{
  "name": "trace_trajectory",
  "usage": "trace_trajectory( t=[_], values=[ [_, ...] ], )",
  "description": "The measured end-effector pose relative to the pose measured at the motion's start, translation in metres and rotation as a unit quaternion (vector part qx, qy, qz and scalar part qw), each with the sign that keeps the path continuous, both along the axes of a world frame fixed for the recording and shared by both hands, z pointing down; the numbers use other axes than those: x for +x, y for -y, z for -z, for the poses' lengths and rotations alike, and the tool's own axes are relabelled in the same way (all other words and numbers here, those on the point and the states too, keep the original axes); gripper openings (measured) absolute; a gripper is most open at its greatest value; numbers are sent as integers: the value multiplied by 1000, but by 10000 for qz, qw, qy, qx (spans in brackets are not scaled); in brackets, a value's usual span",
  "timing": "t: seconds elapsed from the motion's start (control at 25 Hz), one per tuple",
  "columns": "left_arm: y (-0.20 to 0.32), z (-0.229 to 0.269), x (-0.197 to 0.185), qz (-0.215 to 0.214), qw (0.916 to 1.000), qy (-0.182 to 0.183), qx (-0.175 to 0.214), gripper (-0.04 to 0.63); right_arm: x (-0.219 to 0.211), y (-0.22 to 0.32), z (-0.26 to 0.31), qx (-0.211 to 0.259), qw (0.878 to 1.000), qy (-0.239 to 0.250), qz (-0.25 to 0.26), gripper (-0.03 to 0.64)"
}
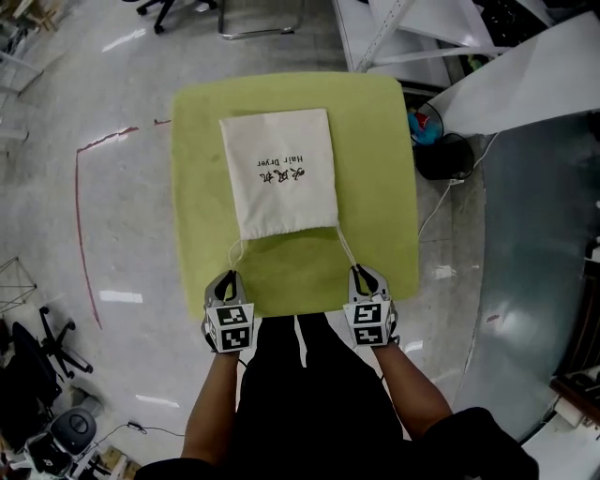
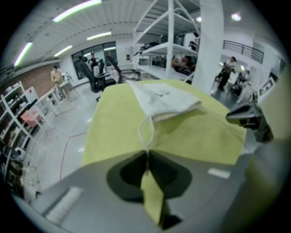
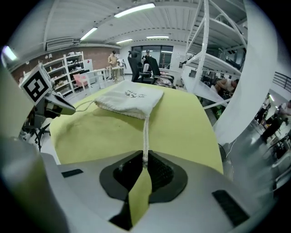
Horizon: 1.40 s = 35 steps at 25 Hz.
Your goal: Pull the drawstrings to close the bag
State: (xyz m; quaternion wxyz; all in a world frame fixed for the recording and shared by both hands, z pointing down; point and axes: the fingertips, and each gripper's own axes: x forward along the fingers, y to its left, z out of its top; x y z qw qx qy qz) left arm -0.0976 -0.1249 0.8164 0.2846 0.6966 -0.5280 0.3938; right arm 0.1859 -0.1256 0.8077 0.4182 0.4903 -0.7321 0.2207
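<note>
A cream cloth drawstring bag (image 1: 279, 171) with dark print lies flat on the yellow-green table (image 1: 375, 141), its mouth toward me. My left gripper (image 1: 230, 277) is shut on the left drawstring (image 1: 234, 253), a white cord loop (image 2: 145, 129) running from the bag (image 2: 163, 98) into the closed jaws. My right gripper (image 1: 360, 272) is shut on the right drawstring (image 1: 346, 248), a straight white cord (image 3: 146, 136) leading from the bag (image 3: 129, 102) to its jaws. Both grippers sit near the table's front edge, the mouth of the bag just ahead of them.
The table stands on a grey floor marked with red tape (image 1: 82, 225). White shelving (image 1: 412, 37) stands at the back right, with a cable and dark objects (image 1: 445, 155) beside the table. Office chairs (image 1: 173, 9) are at the back. The person's black trousers (image 1: 300, 394) fill the near edge.
</note>
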Motion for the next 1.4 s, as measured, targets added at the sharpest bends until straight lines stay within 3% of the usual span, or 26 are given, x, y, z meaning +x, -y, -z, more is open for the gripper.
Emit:
trace_trajectory(
  t=[0.2, 0.52, 0.96, 1.24, 1.4],
  values=[
    [7, 14, -29, 223, 9988, 419, 85, 28, 26, 20, 16, 256, 9993, -193, -188, 35],
    [24, 54, -73, 238, 9917, 1173, 471, 28, 57, 50, 52, 808, 9944, -512, -459, 35],
    [67, 144, -85, 365, 9780, 1355, 1541, 28, 72, 105, 134, 1901, 9791, -224, -690, 36],
    [120, 217, -88, 541, 9600, 1320, 2410, 31, 64, 155, 210, 2744, 9582, 187, -782, 37],
    [147, 253, -90, 565, 9496, 1269, 2810, 31, 56, 180, 246, 3125, 9472, 188, -692, 37]
  ],
)
